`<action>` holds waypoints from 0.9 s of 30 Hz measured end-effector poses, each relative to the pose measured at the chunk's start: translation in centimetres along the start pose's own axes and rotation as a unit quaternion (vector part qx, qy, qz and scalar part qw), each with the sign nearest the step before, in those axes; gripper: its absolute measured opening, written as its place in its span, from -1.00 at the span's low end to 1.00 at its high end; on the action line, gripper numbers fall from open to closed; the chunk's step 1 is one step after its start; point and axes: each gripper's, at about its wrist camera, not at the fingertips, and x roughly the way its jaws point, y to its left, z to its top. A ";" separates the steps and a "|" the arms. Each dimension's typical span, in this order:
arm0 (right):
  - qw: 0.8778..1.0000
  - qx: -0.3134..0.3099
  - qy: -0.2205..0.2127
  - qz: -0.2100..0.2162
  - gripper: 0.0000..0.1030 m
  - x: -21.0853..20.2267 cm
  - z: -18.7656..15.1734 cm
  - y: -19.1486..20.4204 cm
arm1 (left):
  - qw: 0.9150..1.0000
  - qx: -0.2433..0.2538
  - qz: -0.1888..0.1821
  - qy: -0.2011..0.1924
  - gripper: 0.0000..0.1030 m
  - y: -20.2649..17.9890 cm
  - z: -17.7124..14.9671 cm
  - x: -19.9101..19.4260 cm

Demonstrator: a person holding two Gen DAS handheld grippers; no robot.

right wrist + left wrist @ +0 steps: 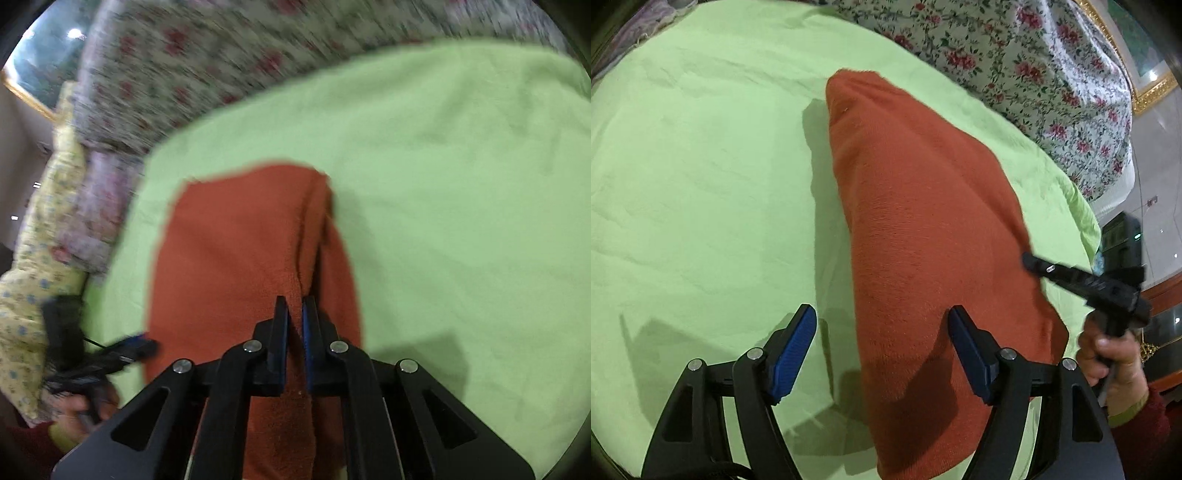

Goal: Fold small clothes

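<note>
Right tongs [295, 310] pinch orange cloth [229, 251].

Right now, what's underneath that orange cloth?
The orange cloth lies on a light green sheet, which shows all around it. Anything directly beneath the cloth is covered.

From where I'm driving, it's a bed with a light green sheet [701, 166] spread flat on top. An orange-red cloth [923, 221] lies on it, and a floral bedspread [1015, 74] sits on the far side.
</note>
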 end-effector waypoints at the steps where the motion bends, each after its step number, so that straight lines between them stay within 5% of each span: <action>1: 1.000 0.001 0.008 -0.009 -0.86 0.8 -0.3 -0.4 | 1.000 -0.001 -0.003 0.001 0.44 0.0 0.0 0.1; 14: 1.000 0.005 -0.001 -0.013 -0.71 -0.2 0.0 0.1 | 0.999 -0.046 -0.027 0.001 0.45 0.8 2.0 1.7; 18: 1.000 0.007 -0.010 -0.009 0.08 -0.2 0.6 0.3 | 0.998 -0.057 -0.035 0.004 0.47 1.1 2.2 2.1; 25: 1.000 0.016 0.012 0.003 0.12 2.6 1.0 -0.6 | 0.997 -0.059 -0.057 0.000 0.47 1.2 2.8 3.5; 27: 0.999 0.037 0.013 0.029 0.14 3.2 1.1 -1.5 | 0.996 -0.058 -0.068 -0.003 0.33 0.9 3.2 3.9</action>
